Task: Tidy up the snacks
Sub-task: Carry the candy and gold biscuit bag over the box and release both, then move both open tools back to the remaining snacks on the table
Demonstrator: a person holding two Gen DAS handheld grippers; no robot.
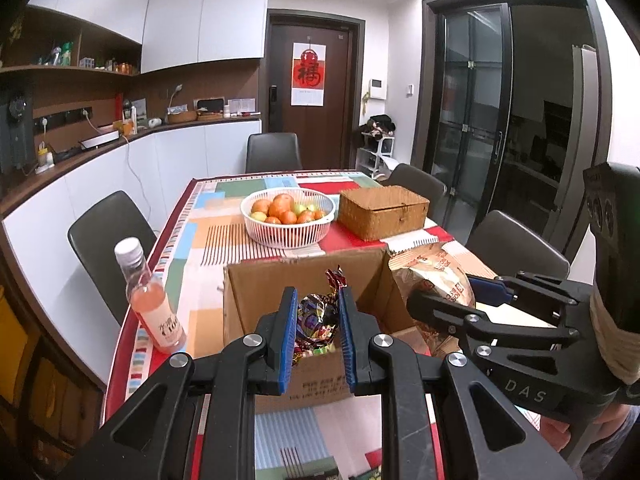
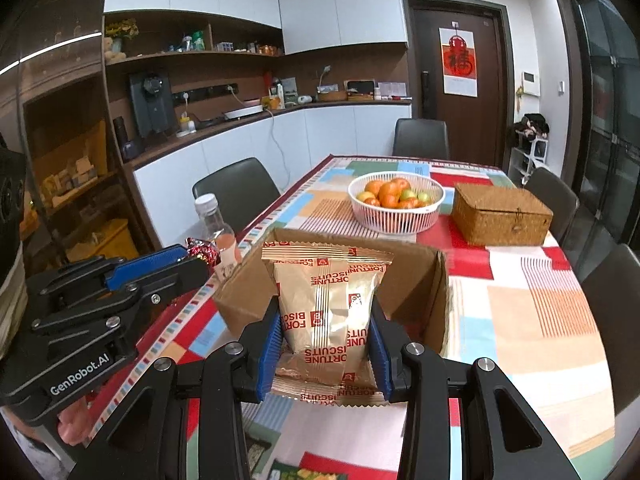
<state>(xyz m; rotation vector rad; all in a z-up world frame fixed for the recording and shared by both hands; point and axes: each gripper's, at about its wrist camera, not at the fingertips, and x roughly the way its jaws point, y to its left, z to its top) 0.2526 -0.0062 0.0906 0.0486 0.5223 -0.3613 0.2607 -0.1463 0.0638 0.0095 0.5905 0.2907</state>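
Observation:
An open cardboard box point(image 1: 256, 292) point(image 2: 436, 280) stands on the table near its front edge. My left gripper point(image 1: 318, 336) is shut on a foil-wrapped candy point(image 1: 318, 316) and holds it over the box's near wall; the candy's twisted end also shows in the right wrist view point(image 2: 204, 250). More wrapped sweets point(image 1: 316, 350) lie inside the box. My right gripper point(image 2: 324, 344) is shut on a gold Fortune Biscuits bag point(image 2: 328, 308), upright above the box's near edge. The bag point(image 1: 436, 276) shows at the box's right side in the left wrist view.
A pink drink bottle point(image 1: 150, 296) point(image 2: 220, 232) stands left of the box. A white basket of fruit point(image 1: 288, 216) point(image 2: 396, 204) and a shut wicker box point(image 1: 382, 210) point(image 2: 500, 214) stand farther back. Dark chairs point(image 1: 108, 240) surround the patterned tablecloth point(image 2: 540, 320).

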